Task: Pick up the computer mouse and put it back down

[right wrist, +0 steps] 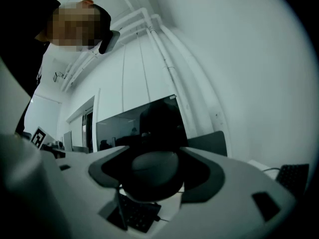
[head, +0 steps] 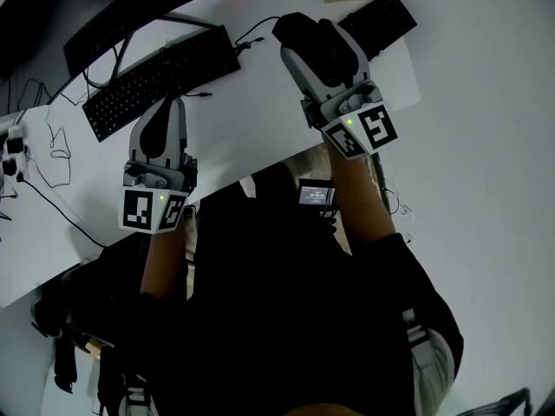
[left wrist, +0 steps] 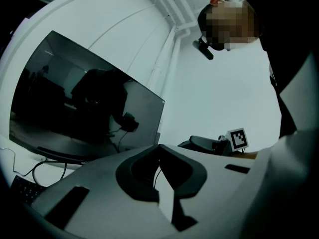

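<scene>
Basically the right gripper [right wrist: 155, 176] had its jaws clamped wide on the mouse [right wrist: 149, 164], holding it just above the desk [head: 251, 102], while the left gripper [left wrist: 160, 151] hung pinched closed and empty, apparently not needed.

A dark, smooth-domed computer mouse [right wrist: 152, 168] sits clamped between the wide-spread jaws of the right gripper [right wrist: 155, 179], its sides against the pads. It hangs clear of the white desk [head: 260, 102], with a black keyboard [right wrist: 133, 214] showing below it at 7 o'clock. In the head view the mouse lies near 12 o'clock, a black shape at the gripper's tips.
</scene>
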### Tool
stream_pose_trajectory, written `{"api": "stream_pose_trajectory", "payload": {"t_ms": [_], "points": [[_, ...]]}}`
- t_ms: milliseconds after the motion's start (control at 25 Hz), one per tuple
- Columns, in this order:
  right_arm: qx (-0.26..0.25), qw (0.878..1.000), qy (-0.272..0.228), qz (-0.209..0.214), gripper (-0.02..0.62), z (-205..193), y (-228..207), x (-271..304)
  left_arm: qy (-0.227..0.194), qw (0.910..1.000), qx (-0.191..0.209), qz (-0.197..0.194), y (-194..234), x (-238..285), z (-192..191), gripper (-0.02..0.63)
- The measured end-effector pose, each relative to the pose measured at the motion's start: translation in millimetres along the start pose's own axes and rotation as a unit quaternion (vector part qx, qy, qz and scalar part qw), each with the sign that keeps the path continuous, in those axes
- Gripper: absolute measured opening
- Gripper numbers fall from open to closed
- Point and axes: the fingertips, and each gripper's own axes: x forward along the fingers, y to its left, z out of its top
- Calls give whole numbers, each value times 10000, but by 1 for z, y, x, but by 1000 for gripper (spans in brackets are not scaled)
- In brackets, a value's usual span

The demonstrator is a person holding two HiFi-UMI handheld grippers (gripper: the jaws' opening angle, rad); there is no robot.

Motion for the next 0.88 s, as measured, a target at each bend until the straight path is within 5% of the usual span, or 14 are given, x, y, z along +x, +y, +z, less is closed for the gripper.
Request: {"api": "stream_pose_trajectory", "payload": {"t_ms": [560,880], "points": [[612,9890,1287,-394,311,-152,-7,-44,503,9983,-256,-108,-1,5,-57,-5],[348,9788,1955,-508,311,-204,-6,-63,732,9962,-389,-253,-10,12,-88,-5]]}}
